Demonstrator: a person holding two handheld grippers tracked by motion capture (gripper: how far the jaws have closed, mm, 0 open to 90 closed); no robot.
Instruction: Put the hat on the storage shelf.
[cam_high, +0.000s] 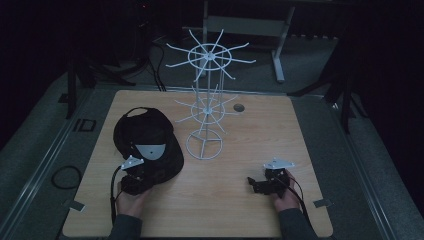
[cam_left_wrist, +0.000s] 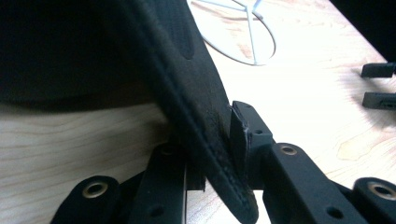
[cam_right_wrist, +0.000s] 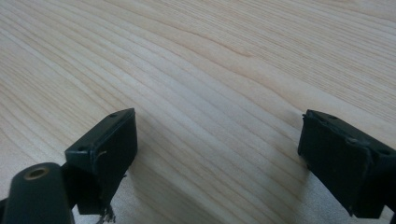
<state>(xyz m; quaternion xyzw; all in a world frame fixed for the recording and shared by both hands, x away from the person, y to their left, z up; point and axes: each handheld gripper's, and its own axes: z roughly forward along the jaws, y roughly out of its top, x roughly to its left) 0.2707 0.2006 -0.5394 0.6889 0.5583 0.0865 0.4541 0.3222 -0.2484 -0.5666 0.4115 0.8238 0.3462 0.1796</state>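
Near left on the counter (cam_high: 240, 200), my left gripper (cam_left_wrist: 212, 158) had its jaws clamped on the black cap's (cam_high: 145, 135) brim, presumably to lift it toward the white rack (cam_high: 207, 100); right gripper (cam_right_wrist: 215, 158) waited with jaws spread, holding nothing.

- Counter (cam_high: 250, 210): light wood-grain top with rounded corners; the grain shows close up in the right gripper view (cam_right_wrist: 210, 60).
- Round dark grommet (cam_high: 238, 107): set into the counter near its far edge.
- Two grey tabs: one at the near-left corner (cam_high: 76, 204), one at the near-right corner (cam_high: 322, 203), each overlapping the counter's edge.
- Black cable loop (cam_high: 66, 176): lying on the floor, left of the counter.
- Floor (cam_high: 35, 145): grey, dimly lit.
- White desk frame (cam_high: 279, 60): standing beyond the counter.
- Black stand legs: left (cam_high: 72, 90) and right (cam_high: 345, 100) of the far corners.
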